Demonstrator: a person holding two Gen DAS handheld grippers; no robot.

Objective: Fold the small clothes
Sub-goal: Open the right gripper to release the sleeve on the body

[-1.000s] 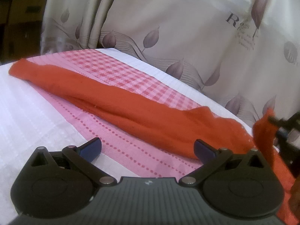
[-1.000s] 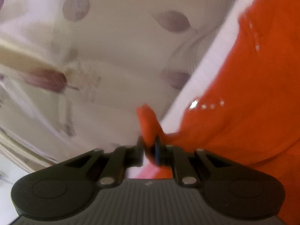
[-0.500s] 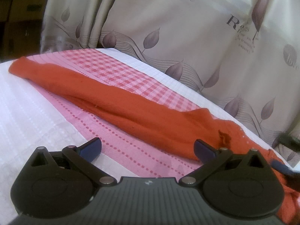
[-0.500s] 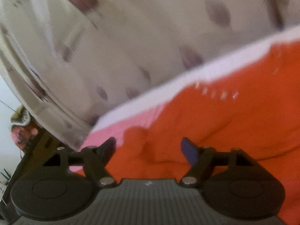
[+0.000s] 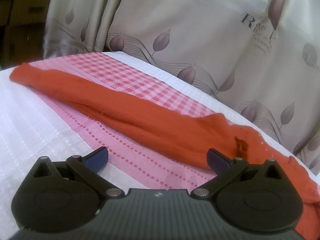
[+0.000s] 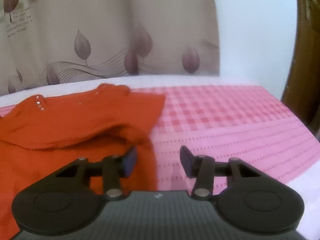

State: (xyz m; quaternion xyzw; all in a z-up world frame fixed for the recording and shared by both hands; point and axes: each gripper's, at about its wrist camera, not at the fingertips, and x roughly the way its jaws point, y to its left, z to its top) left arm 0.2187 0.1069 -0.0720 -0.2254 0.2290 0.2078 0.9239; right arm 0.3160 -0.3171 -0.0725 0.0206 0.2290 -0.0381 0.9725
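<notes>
garment (image 5: 144,118) on tablecloth (image 5: 30,124), curtain (image 5: 190,30) behind

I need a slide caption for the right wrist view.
Right gripper, jaws open, over an orange garment on a pink cloth.

My left gripper (image 5: 157,158): showing black ribbed body, round black housings, silver pivot screws.
My right gripper (image 6: 158,161): wearing matching black.
My pads (image 5: 217,158): looking dark blue.
</notes>
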